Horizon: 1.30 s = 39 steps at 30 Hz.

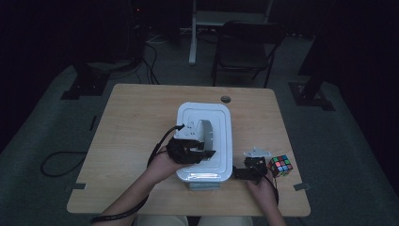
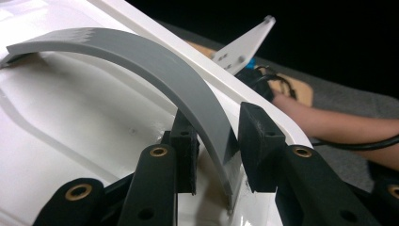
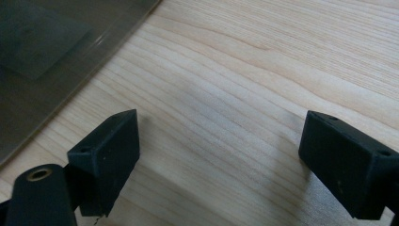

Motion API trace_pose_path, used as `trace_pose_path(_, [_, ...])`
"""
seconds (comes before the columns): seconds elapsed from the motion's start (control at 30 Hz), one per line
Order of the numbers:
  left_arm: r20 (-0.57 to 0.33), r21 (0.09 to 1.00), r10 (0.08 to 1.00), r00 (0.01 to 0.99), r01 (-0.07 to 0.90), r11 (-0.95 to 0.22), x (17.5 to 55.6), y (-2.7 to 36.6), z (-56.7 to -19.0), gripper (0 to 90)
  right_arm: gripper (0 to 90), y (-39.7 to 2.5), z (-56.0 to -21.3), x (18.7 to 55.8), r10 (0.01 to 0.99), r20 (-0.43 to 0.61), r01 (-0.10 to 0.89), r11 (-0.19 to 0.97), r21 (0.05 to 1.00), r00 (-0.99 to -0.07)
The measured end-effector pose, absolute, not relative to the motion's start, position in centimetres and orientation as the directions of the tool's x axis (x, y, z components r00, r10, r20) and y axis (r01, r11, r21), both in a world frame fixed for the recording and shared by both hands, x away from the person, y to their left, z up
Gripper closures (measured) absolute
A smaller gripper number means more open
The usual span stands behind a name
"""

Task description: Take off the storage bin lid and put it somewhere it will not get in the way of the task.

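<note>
A white lidded box stands in the middle of the wooden table. Its grey arched handle rises from the lid. My left gripper is over the lid's near end. In the left gripper view its jaws press on either edge of the grey handle, above the white lid. My right gripper rests low on the table just right of the box, open, with bare wood between its fingers. The box's wall fills the upper left corner of the right gripper view.
A multicoloured puzzle cube sits on the table right of my right gripper. A round hole marks the table's far edge. A folding chair stands beyond the table. A cable loops on the floor at left.
</note>
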<state>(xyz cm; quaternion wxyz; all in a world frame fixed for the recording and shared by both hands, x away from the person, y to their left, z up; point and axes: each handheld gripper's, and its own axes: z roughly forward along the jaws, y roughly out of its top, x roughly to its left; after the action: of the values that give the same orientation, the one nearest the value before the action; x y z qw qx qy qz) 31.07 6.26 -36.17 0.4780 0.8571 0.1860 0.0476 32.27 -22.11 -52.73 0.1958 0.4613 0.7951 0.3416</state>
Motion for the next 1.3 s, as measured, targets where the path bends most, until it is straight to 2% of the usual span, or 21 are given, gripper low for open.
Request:
trace_pose_path(0.17, [-0.098,0.841,0.352,0.931,0.267,-0.471,30.7,6.9,-35.6,69.8,12.7,-22.1,-52.7,32.3,0.868,0.004,0.601,0.341,0.723,-0.497])
trace_pose_path(0.67, [-0.107,0.851,0.396,0.912,0.29,-0.438,30.5,10.6,-35.0,69.9,12.7,-22.1,-52.7,32.3,0.868,0.004,0.6,0.341,0.724,-0.497])
trace_pose_path(1.13, [-0.106,0.856,0.446,0.889,0.31,-0.414,30.3,15.0,-34.7,69.8,12.7,-22.1,-52.7,32.3,0.867,0.004,0.6,0.341,0.724,-0.497])
trace_pose_path(1.3, [-0.097,0.86,0.495,0.863,0.323,-0.394,30.0,16.1,-35.0,69.9,12.7,-22.1,-52.7,32.3,0.868,0.004,0.601,0.341,0.723,-0.497])
